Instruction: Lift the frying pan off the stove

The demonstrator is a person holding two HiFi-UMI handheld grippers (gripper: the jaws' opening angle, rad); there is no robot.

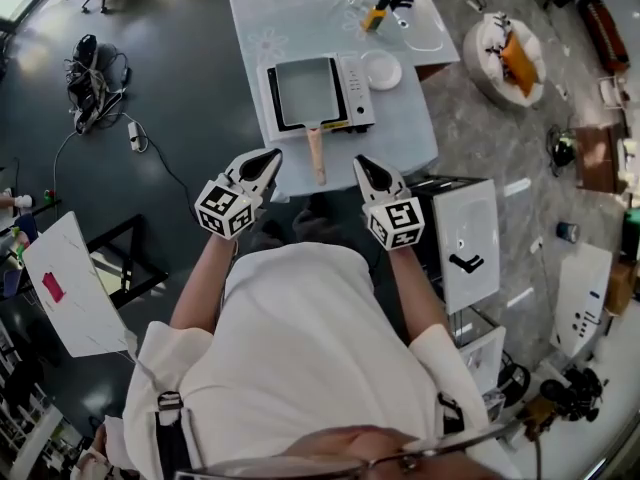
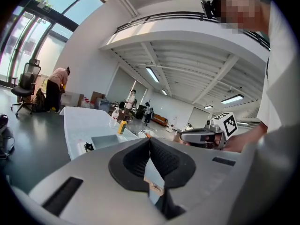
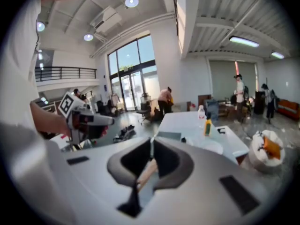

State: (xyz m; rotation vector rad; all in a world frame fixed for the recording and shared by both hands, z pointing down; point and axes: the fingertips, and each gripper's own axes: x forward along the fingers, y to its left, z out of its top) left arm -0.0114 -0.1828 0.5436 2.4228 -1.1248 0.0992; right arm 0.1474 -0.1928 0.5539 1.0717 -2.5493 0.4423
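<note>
A square grey frying pan (image 1: 305,90) with a wooden handle (image 1: 316,154) sits on a portable stove (image 1: 357,94) near the front of the pale table (image 1: 410,138). The handle points toward me over the table edge. My left gripper (image 1: 271,157) hangs shut and empty just left of the handle's end. On the handle's right, my right gripper (image 1: 361,162) is likewise shut with nothing in it. In the left gripper view the jaws (image 2: 150,141) meet, with the pan (image 2: 105,141) beyond. The right gripper view shows closed jaws (image 3: 151,142) and the handle (image 3: 146,171) below them.
A white plate (image 1: 382,69) lies right of the stove, a yellow bottle (image 1: 375,15) and a clear bottle farther back. A white cabinet (image 1: 468,243) stands to the right of me, a black frame (image 1: 122,258) to the left. Cables (image 1: 95,80) lie on the floor.
</note>
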